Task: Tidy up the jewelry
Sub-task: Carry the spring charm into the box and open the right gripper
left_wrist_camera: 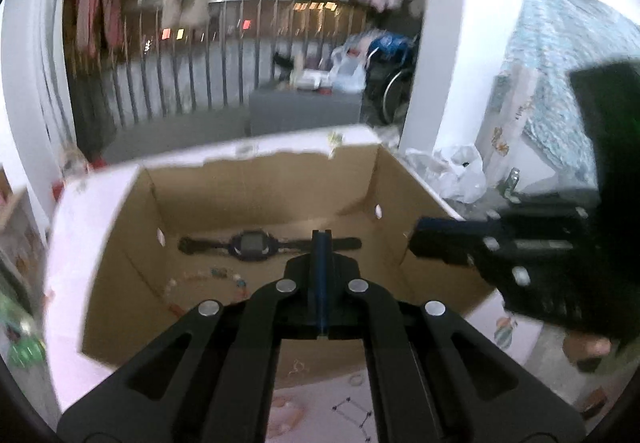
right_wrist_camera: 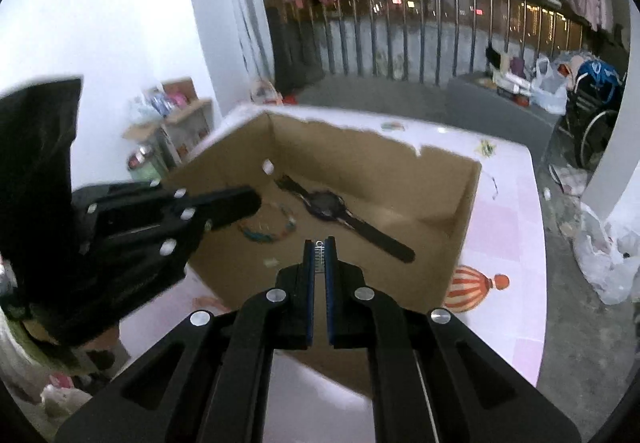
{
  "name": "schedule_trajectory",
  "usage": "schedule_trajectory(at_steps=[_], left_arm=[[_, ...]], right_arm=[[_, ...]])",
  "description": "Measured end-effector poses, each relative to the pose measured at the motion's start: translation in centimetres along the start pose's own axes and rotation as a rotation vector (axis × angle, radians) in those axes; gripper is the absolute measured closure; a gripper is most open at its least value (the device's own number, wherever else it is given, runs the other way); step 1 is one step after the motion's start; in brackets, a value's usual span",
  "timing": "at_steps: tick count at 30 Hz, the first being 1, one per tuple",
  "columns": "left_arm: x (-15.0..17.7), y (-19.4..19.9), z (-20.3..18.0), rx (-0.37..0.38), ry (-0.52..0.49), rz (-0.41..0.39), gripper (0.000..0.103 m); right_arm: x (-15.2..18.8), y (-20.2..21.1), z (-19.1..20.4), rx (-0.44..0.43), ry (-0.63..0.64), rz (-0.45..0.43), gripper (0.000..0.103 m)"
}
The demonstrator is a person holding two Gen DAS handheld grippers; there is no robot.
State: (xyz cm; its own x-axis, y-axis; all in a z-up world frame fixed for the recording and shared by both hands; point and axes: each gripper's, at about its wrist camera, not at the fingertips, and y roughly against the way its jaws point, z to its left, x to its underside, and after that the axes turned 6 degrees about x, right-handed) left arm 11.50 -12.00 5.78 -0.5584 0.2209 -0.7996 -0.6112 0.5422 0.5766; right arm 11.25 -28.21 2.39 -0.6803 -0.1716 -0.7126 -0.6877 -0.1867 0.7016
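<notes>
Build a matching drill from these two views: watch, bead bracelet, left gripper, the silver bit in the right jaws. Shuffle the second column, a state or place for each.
Column 1
1. watch
2. bead bracelet
3. left gripper
4. small silver piece

Column 2
a. held by the right gripper, jaws closed on it
b. black, lying flat on the floor of the cardboard box
c. jaws shut, nothing between them
d. multicoloured loop on the box floor

Pairs: 1-b, 2-d, 3-c, 4-a

We see a brown cardboard box (right_wrist_camera: 360,171) holding a black watch (right_wrist_camera: 340,215) and a bracelet of teal and pale beads (right_wrist_camera: 268,231), on a pink bench (right_wrist_camera: 508,227) printed with an orange-striped balloon (right_wrist_camera: 472,289).
</notes>
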Motion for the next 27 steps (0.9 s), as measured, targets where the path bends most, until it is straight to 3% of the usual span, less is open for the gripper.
schedule_trajectory(at_steps=[5, 9, 12, 16, 27], left_arm=[[0.0, -2.8, 1.5, -0.022, 0.082, 0.062, 0.103], [0.2, -3.0, 1.8, -0.057, 0.107, 0.082, 0.090], [0.1, -2.6, 2.1, -0.102, 0.137, 0.083, 0.083], [0.0, -1.1, 1.8, -0.142, 0.149, 0.045, 0.075], [-0.7, 1.1, 0.4, -0.194, 0.167, 0.008, 0.068]], right_arm=[[-0.2, -2.4, 0.3, 0.044, 0.043, 0.107, 0.098], [0.2, -2.9, 0.7, 0.060, 0.053, 0.130, 0.095], [0.8, -2.2, 0.8, 0.073, 0.039, 0.118, 0.084], [1.2, -0.6, 0.4, 0.070, 0.002, 0.086, 0.079], [2.1, 3.8, -0.6, 0.078, -0.069, 0.000, 0.054]])
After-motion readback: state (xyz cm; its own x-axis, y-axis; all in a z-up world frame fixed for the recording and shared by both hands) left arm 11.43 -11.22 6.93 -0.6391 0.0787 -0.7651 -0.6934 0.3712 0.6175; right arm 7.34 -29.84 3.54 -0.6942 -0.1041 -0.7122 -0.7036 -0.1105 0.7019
